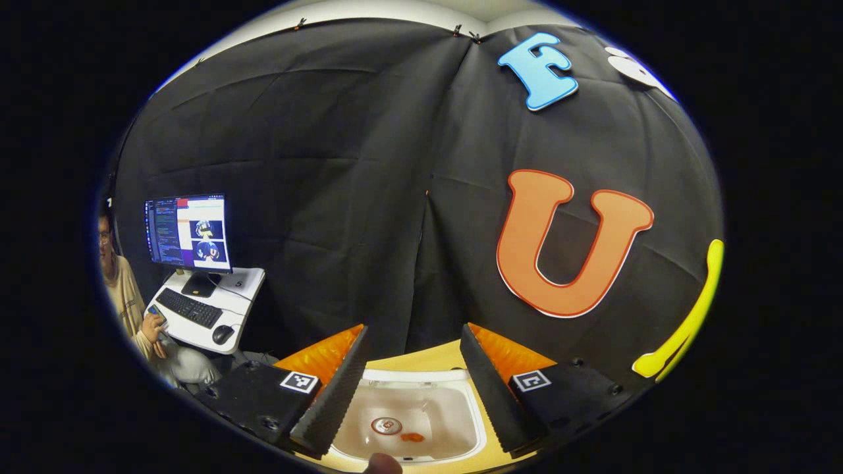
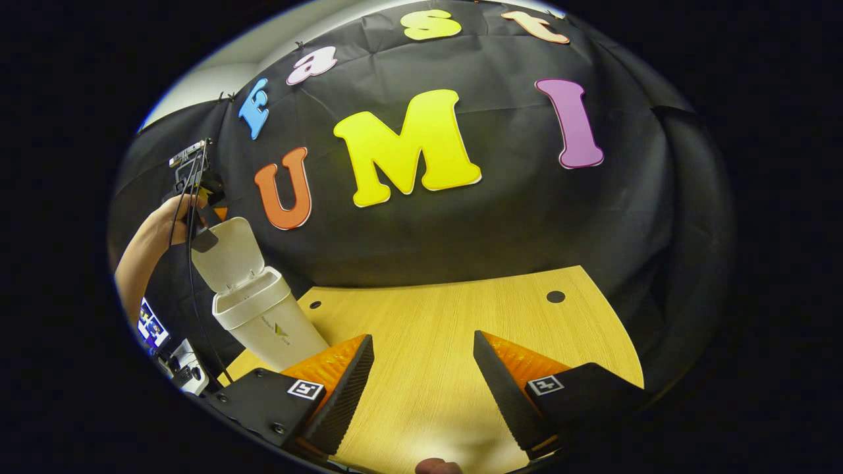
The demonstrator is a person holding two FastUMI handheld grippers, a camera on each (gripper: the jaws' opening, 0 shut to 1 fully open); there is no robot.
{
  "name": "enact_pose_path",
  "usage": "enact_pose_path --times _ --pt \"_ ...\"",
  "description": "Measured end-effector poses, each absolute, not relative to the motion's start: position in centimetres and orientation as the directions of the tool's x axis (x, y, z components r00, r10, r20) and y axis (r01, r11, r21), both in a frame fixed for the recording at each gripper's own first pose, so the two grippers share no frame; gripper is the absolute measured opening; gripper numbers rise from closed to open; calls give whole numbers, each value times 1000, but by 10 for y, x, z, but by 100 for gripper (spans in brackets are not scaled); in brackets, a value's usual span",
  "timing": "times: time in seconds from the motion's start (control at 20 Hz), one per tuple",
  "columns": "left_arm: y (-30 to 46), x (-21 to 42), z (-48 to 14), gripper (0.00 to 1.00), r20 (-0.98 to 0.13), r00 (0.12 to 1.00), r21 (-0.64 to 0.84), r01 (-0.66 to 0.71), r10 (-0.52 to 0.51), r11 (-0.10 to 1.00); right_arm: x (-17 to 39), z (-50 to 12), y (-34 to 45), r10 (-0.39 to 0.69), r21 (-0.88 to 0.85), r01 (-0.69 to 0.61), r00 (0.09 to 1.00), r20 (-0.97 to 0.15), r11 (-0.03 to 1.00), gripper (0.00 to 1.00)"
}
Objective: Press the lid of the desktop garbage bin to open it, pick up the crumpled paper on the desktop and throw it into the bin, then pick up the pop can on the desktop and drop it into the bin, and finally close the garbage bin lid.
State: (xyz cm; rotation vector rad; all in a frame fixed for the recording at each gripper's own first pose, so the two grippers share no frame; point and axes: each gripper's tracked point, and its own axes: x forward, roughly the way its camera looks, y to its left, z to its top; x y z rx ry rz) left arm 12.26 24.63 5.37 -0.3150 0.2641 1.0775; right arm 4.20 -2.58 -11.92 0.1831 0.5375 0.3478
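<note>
The white desktop bin (image 2: 263, 322) stands at the table's left edge in the right gripper view, its lid (image 2: 227, 253) flipped up. In the left gripper view I look straight down into the bin (image 1: 408, 382). The pop can (image 1: 386, 426) lies at its bottom, top end up, beside a small orange scrap (image 1: 413, 436). My left gripper (image 1: 413, 329) hangs open over the bin's mouth with nothing between its fingers. A hand holds that left gripper (image 2: 199, 227) up by the raised lid. My right gripper (image 2: 422, 336) is open over bare tabletop, right of the bin.
The wooden table (image 2: 461, 309) has small dark holes (image 2: 556, 296) near its far edge. Beyond the table's left side, a person (image 1: 125, 296) sits at a small white desk with a monitor (image 1: 188, 232), keyboard (image 1: 190, 308) and mouse (image 1: 222, 334).
</note>
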Motion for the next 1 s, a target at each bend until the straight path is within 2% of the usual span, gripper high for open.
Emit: enact_pose_path --times 0.35,0.5,1.0 --pt "192 98 13 90 -402 468 -131 -880 787 456 29 -124 -42 376 248 -289 794 -477 925 96" --pt "181 92 -9 89 -418 459 -89 -879 784 468 24 -127 -43 381 252 -292 787 -485 923 96" --pt "160 85 -68 92 -481 464 -77 -868 744 491 20 -126 -46 379 225 -306 791 -480 925 96"
